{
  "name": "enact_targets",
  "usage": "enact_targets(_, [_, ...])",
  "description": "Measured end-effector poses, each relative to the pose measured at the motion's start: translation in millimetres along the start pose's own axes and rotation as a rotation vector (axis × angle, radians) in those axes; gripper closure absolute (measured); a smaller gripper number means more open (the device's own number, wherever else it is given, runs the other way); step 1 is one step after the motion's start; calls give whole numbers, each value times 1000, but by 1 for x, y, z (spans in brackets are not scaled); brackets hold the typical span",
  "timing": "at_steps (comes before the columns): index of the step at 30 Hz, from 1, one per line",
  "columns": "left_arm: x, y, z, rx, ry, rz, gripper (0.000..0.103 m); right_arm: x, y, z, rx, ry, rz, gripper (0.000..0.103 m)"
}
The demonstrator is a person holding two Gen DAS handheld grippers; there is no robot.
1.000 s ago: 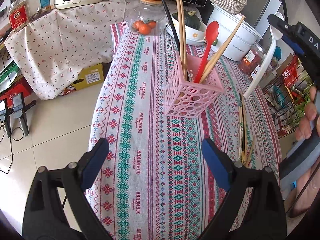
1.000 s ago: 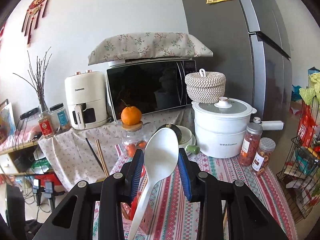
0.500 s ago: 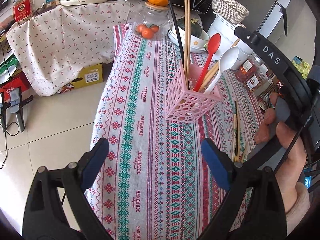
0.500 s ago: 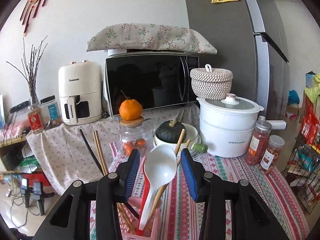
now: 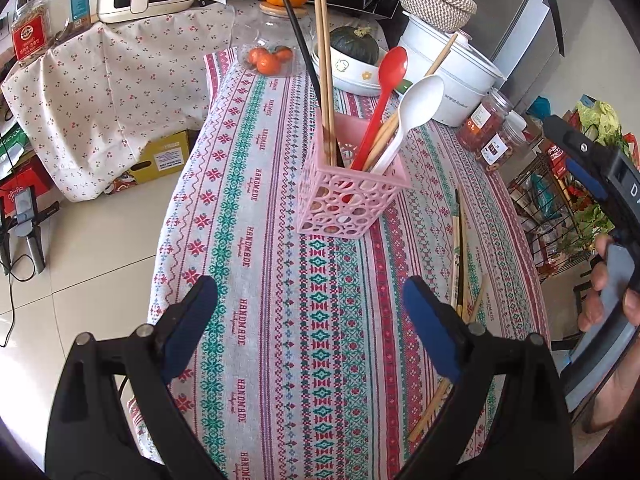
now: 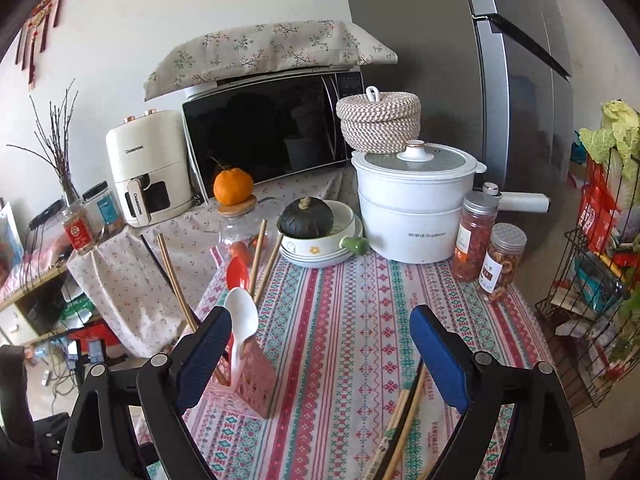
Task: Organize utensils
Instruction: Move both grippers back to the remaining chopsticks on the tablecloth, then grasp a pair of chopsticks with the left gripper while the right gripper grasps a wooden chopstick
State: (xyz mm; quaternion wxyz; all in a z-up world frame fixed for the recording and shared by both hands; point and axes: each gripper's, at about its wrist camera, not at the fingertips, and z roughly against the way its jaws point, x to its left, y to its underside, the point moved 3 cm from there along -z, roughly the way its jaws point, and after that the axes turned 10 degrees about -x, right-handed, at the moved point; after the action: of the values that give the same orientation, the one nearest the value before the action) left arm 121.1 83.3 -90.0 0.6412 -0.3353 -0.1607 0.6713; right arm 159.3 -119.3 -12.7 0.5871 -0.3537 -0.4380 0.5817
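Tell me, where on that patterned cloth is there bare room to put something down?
The near stretch of the tablecloth, between the pink basket and the left tongs, is bare. So is the strip left of the basket, toward the table edge. It's crowded at the far end, with bowls, white pot and jars, and loose chopsticks lie right of the basket.

A home kitchen: a microwave (image 6: 268, 128) under a floral cover, a tall grey fridge (image 6: 500, 92), an air fryer (image 6: 146, 168), a white cooking pot (image 6: 414, 204) and jars of dried food (image 6: 476, 236) crowd a bench spread with a patterned tablecloth (image 6: 348, 320).
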Motion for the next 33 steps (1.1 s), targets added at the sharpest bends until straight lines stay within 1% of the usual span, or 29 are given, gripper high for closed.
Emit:
enact_targets(1, [-3,1,-1,4,-2,-1,9,-8,4,2,22,11,2,5])
enact_targets(6, [-26,7,-7,35,6,-8,9,-46,30,9,126,66,-26,2])
enact_targets(8, [-37,10,-8,42,13,-23,9,-62,41,14,132,87,-51,0])
enact_targets(9, [-42,10,-8,38,16,-32,9,-70,47,16,130,101,-64,0])
enact_targets(12, [-54,12,-8,3,2,-68,9,-90,59,16,185,134,-75,0])
enact_targets(14, [-62,14,-11,-9,-22,-97,9,-99,66,16,234,109,-82,0])
enact_targets(17, [-75,18,-20,8,-30,-126,9,-111,72,21,259,56,-121,0])
enact_targets(21, [-91,20,-30,22,-56,-179,9,-124,74,27,287,35,-137,0])
enact_targets(23, [-97,21,-32,23,-60,-203,9,-133,74,27,318,23,-152,0])
enact_targets(28, [-111,21,-38,49,-47,-261,9,-156,77,19,389,27,-199,0])
enact_targets(31, [-117,17,-43,56,-23,-266,9,-163,80,9,440,32,-221,0])
enact_targets(33, [-122,13,-48,63,1,-257,9,-165,79,2,452,25,-227,0])
